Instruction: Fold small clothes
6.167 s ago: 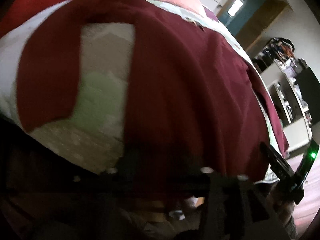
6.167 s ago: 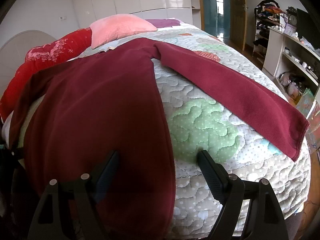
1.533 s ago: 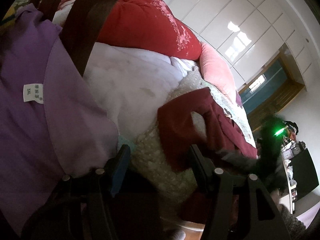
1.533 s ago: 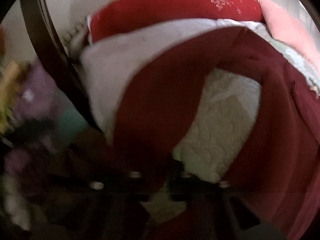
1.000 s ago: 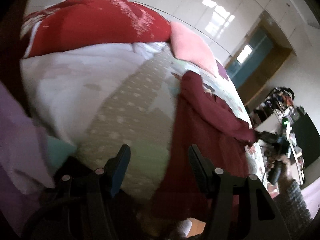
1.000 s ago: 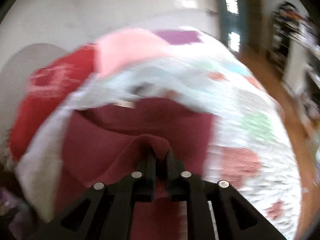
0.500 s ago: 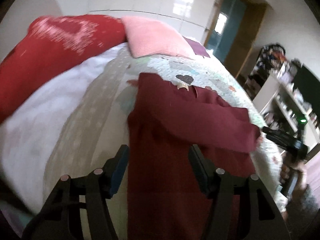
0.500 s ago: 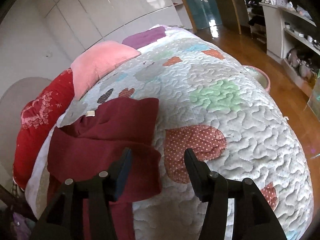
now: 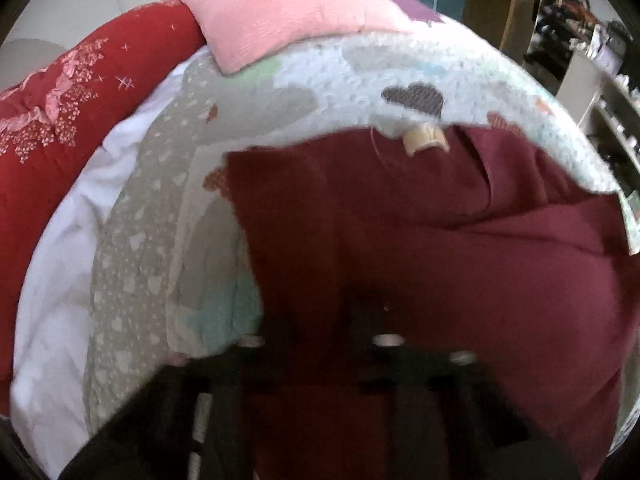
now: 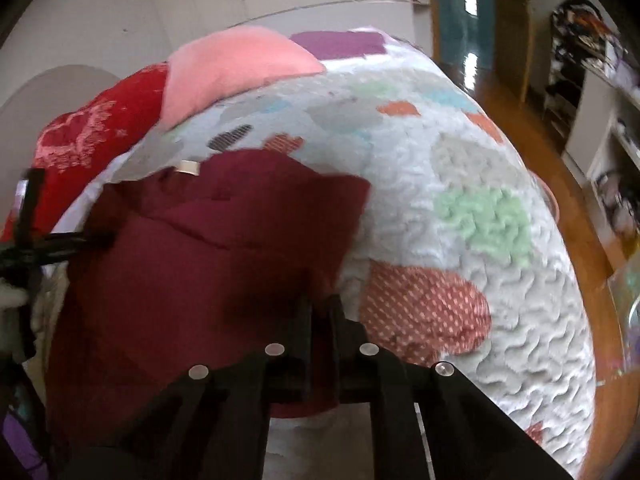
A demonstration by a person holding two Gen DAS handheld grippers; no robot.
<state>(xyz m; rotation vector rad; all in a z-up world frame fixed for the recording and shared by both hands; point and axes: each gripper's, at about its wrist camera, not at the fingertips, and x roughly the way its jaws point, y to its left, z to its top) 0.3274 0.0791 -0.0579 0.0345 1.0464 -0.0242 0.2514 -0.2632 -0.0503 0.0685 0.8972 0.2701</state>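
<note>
A dark red long-sleeved top [image 9: 460, 240] lies on the patchwork quilt [image 9: 360, 76], sleeves folded across its body, cream neck label [image 9: 424, 140] at the far edge. My left gripper [image 9: 320, 312] sits low over the top's left side; its fingers are dark and blurred, apparently closed on the cloth. In the right wrist view my right gripper [image 10: 320, 320] is shut on the top's [image 10: 224, 248] right edge above the quilt [image 10: 460, 168]. The left gripper [image 10: 36, 248] shows at the left there.
A pink pillow [image 9: 280, 8] and a red patterned bolster [image 9: 68, 112] lie at the bed's head. White sheet [image 9: 52, 280] shows at the left bed edge. Shelves with clutter [image 10: 592, 80] and wooden floor [image 10: 500, 92] are to the right.
Both grippers have dropped down onto the top. The right gripper, open half a second ago, has shut on the right edge. The left gripper has closed in on the left side.
</note>
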